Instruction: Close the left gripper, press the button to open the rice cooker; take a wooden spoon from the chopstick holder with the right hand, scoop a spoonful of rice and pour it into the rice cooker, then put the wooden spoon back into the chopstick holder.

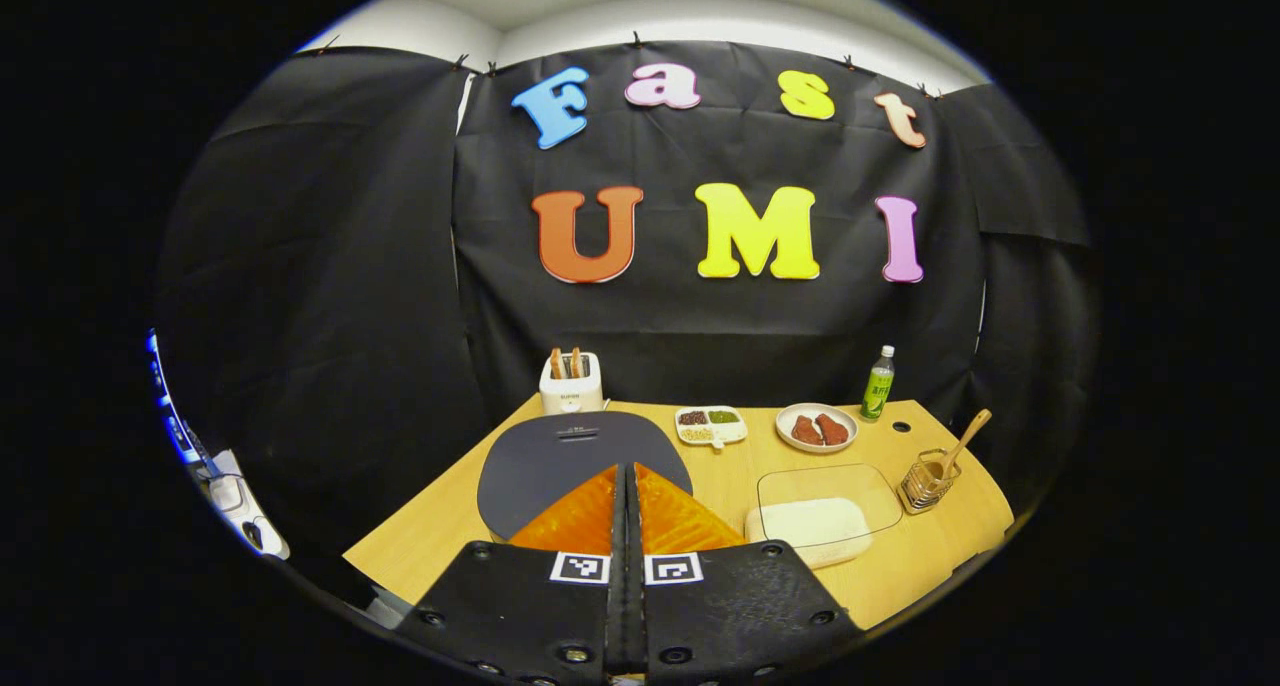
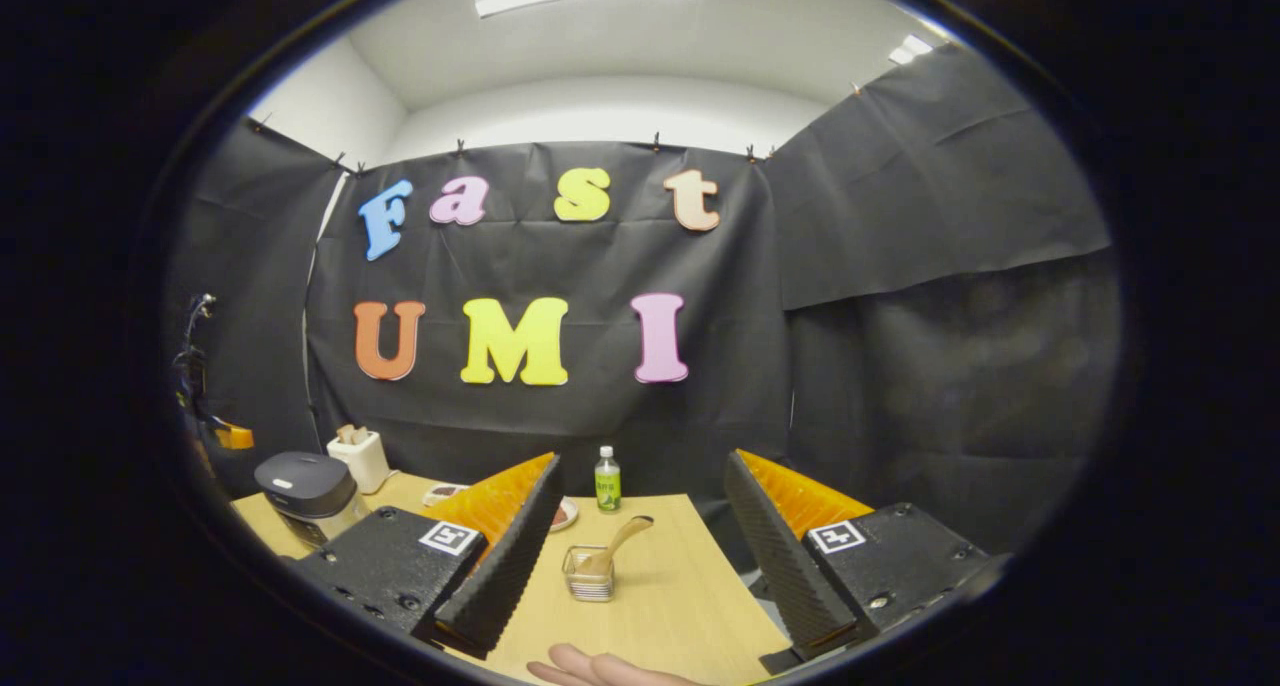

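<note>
The dark-lidded rice cooker sits just ahead of my left gripper, whose fingers are pressed together with nothing between them, hovering over the lid's near edge. A clear container of white rice lies to its right. Further right, a wire chopstick holder holds the wooden spoon. In the right gripper view, my right gripper stands open above the table, with the chopstick holder and spoon ahead between its fingers and apart from them. The rice cooker is at the far left, lid down.
On the wooden table, a white toaster stands at the back, then a divided dish, a plate of meat and a green bottle. A hand shows at the bottom edge of the right gripper view.
</note>
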The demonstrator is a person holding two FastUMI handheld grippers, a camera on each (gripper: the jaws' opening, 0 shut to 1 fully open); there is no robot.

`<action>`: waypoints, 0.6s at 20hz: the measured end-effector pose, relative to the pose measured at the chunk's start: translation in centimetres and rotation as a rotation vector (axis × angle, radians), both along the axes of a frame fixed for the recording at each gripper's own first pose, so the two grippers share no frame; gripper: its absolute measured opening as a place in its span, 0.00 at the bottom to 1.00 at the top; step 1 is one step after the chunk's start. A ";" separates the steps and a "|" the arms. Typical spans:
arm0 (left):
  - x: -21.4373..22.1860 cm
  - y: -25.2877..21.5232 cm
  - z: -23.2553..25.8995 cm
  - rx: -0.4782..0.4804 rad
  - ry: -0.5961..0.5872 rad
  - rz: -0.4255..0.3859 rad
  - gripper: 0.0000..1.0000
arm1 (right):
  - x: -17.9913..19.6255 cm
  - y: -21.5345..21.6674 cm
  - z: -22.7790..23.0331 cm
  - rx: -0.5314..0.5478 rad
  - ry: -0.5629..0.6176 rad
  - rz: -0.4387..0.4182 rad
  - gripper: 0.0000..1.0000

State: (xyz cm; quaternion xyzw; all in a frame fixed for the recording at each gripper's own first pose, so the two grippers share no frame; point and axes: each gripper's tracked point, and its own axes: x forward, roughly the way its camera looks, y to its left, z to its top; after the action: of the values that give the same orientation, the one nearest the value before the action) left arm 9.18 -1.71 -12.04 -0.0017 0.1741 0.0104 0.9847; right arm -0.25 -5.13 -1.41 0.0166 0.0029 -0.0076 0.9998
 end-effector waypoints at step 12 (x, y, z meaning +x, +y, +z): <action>3.8 3.3 -9.6 -0.050 0.226 0.092 0.00 | 2.0 -0.8 -4.2 0.005 0.063 -0.002 1.00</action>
State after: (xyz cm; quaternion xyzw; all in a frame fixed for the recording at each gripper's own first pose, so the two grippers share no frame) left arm 12.97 1.59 -21.66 -0.0328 0.2840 0.0515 0.9569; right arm 1.74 -5.89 -5.62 0.0190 0.0346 -0.0092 0.9992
